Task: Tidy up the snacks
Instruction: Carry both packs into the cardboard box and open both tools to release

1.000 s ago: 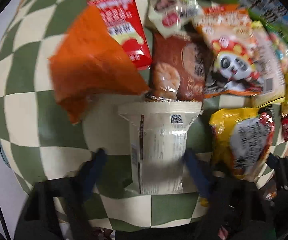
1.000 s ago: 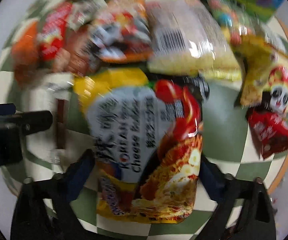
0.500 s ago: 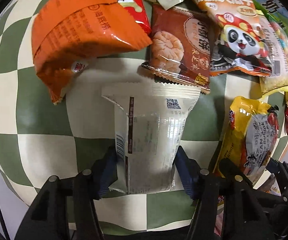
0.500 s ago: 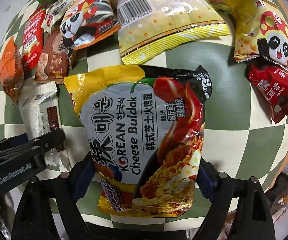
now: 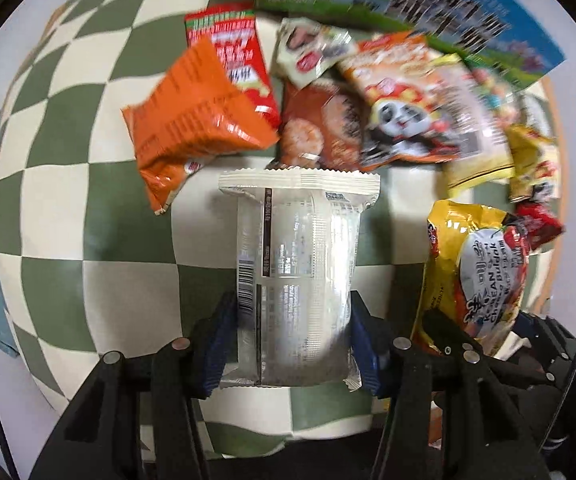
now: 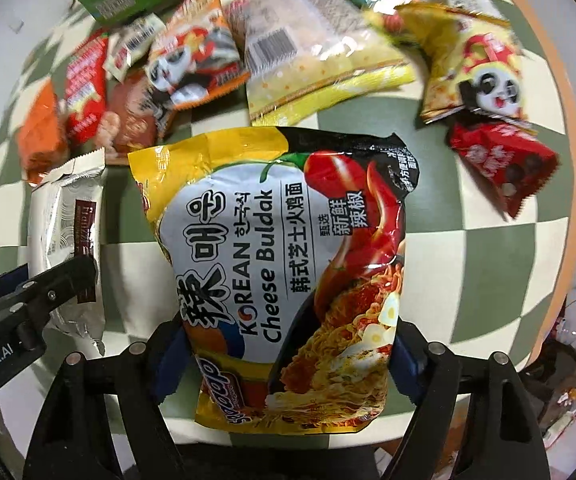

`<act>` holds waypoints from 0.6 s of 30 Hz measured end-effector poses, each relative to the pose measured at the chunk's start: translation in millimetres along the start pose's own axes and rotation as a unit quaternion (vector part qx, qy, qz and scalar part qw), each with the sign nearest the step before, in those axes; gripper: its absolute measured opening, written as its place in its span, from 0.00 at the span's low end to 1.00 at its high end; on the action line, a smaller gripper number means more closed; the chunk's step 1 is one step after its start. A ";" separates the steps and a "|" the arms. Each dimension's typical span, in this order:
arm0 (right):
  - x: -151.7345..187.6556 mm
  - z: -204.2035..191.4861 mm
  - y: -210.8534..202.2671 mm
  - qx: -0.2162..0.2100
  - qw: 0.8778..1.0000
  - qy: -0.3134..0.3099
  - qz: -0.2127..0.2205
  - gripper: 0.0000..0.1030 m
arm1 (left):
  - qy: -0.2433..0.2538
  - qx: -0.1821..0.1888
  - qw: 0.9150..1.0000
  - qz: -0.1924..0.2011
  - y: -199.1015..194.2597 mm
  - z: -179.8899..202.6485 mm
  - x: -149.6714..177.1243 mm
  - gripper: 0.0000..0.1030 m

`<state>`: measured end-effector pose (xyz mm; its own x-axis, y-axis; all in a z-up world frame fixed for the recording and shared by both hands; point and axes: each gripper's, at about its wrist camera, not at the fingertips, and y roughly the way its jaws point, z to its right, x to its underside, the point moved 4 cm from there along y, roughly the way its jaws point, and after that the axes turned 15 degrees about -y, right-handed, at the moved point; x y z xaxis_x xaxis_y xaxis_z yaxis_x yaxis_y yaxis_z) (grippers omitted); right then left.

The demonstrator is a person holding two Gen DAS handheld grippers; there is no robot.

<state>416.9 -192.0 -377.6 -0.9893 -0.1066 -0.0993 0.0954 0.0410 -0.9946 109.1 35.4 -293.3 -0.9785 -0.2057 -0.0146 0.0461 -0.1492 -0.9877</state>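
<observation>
The left gripper (image 5: 294, 344) clamps the white packet (image 5: 296, 272); the right gripper (image 6: 288, 360) clamps the Buldak noodle bag (image 6: 283, 264). Both packs appear lifted, mid-carry; next, placement calls for free cloth below the snack row at 12 o'clock.

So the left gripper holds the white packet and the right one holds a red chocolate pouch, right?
Not quite. The left gripper does hold the white packet, but the right gripper holds the yellow Korean Cheese Buldak noodle bag, as the right wrist view shows.
</observation>
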 end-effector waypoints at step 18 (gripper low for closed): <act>-33.5 37.6 -221.9 -0.080 0.981 0.000 0.179 0.82 | -0.004 0.095 0.986 0.139 -155.9 165.8 -245.9 0.50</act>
<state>433.1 -234.9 -154.7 -0.8954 -0.0560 -0.4417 0.4187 0.2315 -0.8781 375.9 -51.1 -110.0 -0.9215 -0.2715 -0.2778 0.3488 -0.2638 -0.8993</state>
